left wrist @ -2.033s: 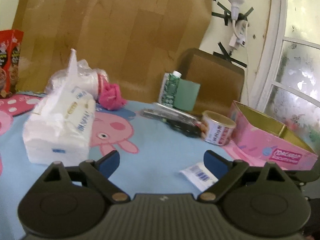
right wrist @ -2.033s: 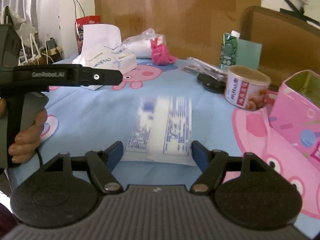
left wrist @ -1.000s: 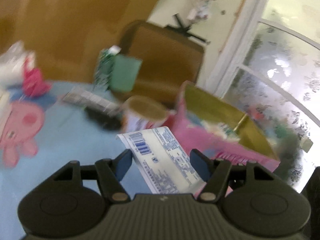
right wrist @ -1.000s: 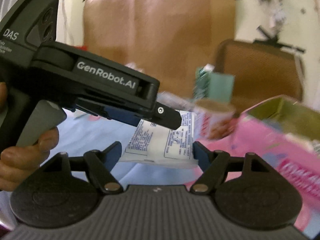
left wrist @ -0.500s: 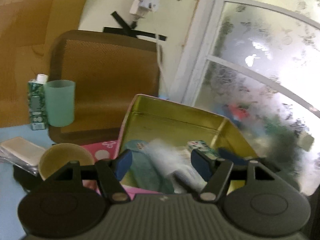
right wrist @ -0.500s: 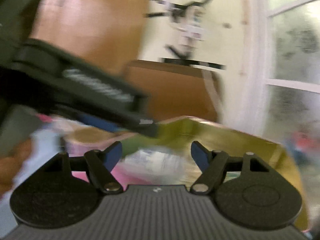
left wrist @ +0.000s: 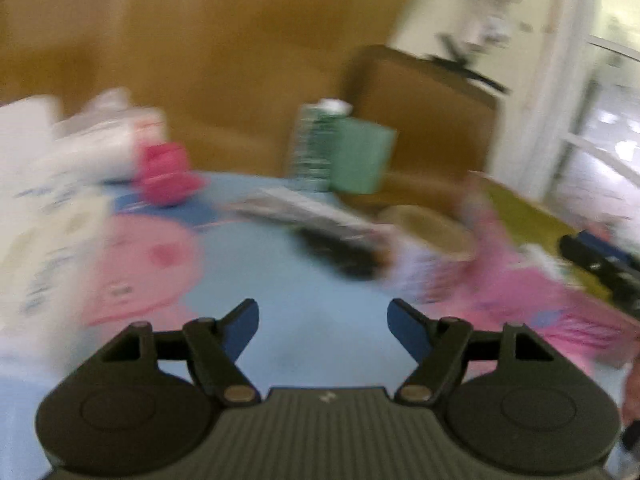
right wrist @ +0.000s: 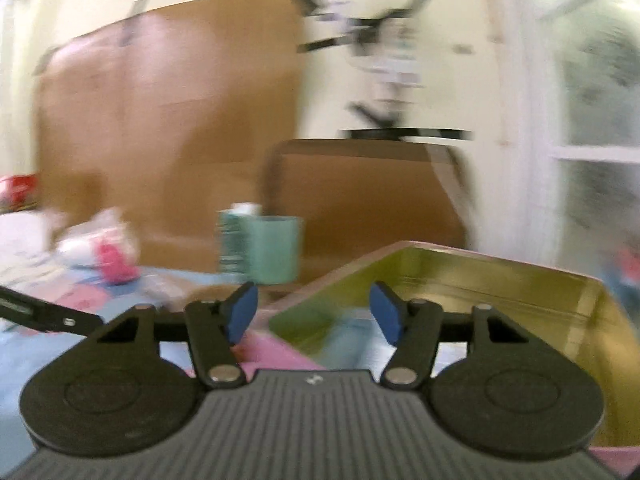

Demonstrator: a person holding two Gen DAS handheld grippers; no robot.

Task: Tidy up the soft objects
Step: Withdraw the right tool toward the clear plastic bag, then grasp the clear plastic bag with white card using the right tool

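Motion blur smears your white plastic-wrapped tissue packs at nine o'clock, cut by the frame edge. Contents of your pink gold-lined tin box are unreadable.

A table covered by a light-blue cartoon-pig cloth is seen, much blurred. On it are set white tissue packs at the left, a pink soft bundle, a green cup, a round tin and a pink box.
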